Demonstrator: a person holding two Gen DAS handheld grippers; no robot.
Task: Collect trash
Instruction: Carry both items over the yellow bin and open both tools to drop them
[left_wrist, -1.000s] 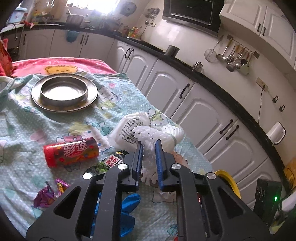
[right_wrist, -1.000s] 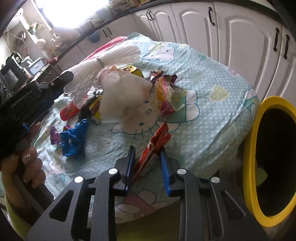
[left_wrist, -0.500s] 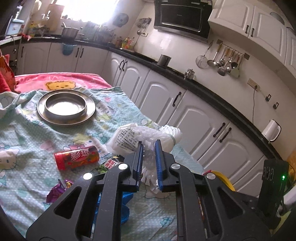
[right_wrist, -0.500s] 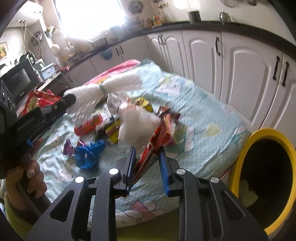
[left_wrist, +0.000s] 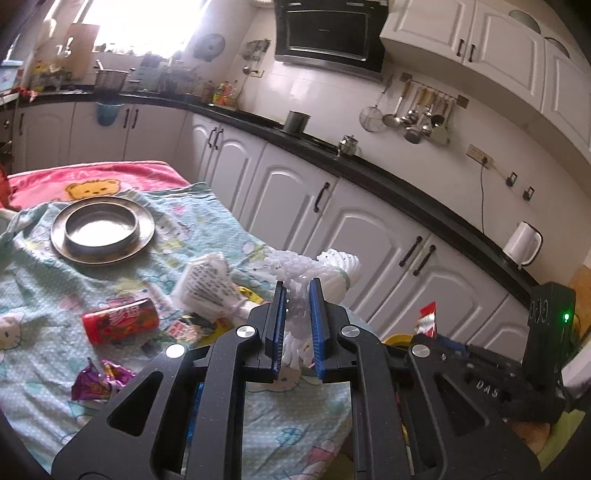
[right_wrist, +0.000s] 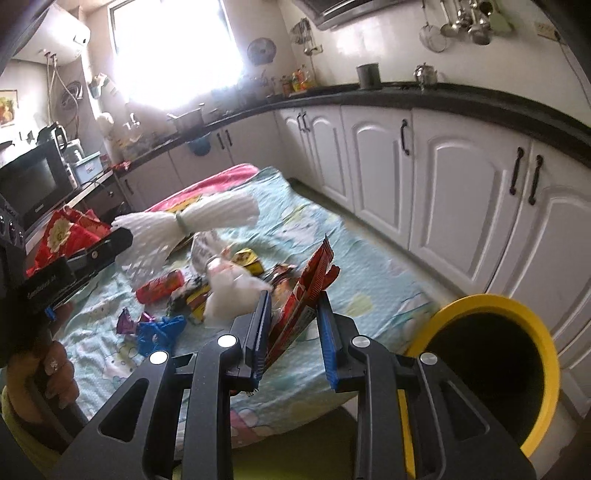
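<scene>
Two items were held clamped, foam net (left_wrist: 295, 295) in left gripper (left_wrist: 296, 325), red wrapper (right_wrist: 306, 295) in right gripper (right_wrist: 291, 332); bin (right_wrist: 546, 332) unreached, several wrappers (right_wrist: 159, 328) left.

We see a white foam net (left_wrist: 334, 267), a red wrapper (right_wrist: 308, 291), a yellow-rimmed bin (right_wrist: 491, 301), and a pale blue, seemingly cartoon-cat-printed cloth (left_wrist: 37, 280).

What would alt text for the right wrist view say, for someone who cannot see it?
Black tongs with blue pads pinch a red foil snack wrapper above a cartoon-print cloth strewn with litter. A yellow-rimmed black bin stands at lower right; at left, other tongs hold white foam netting.
</scene>
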